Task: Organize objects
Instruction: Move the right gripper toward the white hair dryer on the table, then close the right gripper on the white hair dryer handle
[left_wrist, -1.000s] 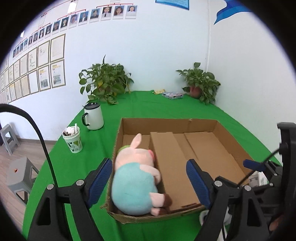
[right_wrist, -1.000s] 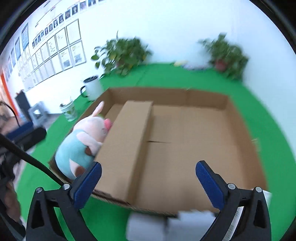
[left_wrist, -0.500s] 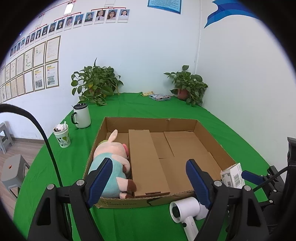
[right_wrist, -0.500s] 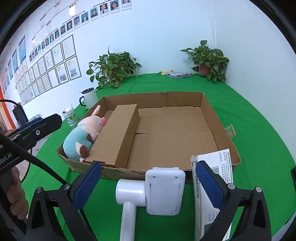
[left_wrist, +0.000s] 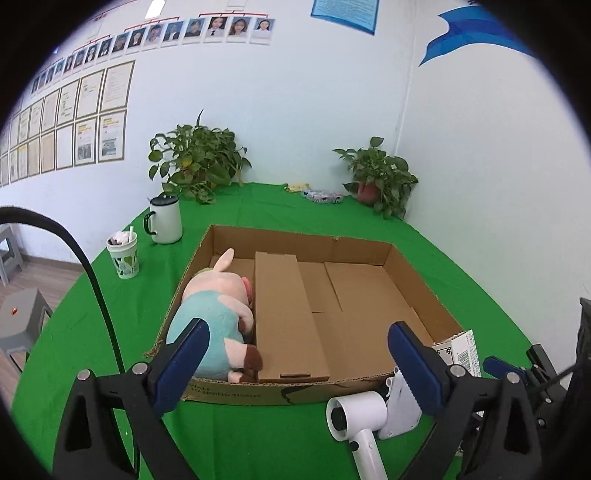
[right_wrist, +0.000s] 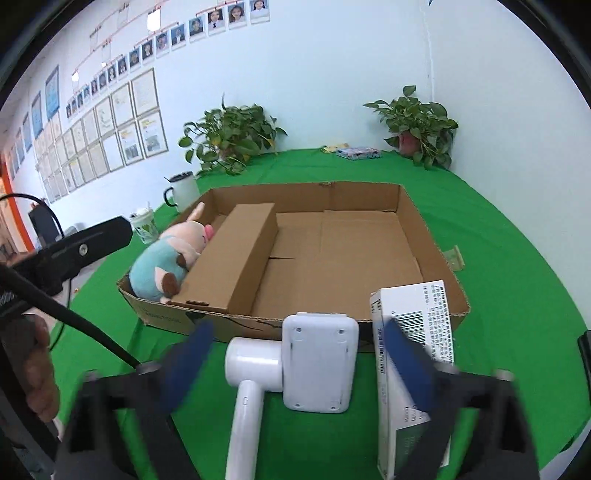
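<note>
Left gripper (left_wrist: 297, 363) jaws opening, empty; right gripper (right_wrist: 295, 356) jaws wide; hairdryer (right_wrist: 255, 373) before box (right_wrist: 428, 236).

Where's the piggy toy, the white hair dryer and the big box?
Pink plush pig (left_wrist: 210, 317), left wrist view, teal belly.
White hair dryer (right_wrist: 255, 360), right wrist view, barrel.
Brown cardboard box (right_wrist: 437, 254), right wrist view, right wall.

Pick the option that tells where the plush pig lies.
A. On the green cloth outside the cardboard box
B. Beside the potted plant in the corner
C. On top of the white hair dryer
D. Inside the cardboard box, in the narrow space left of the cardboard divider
D: the plush pig lies inside the cardboard box, wedged between its left wall and the cardboard divider.
</note>
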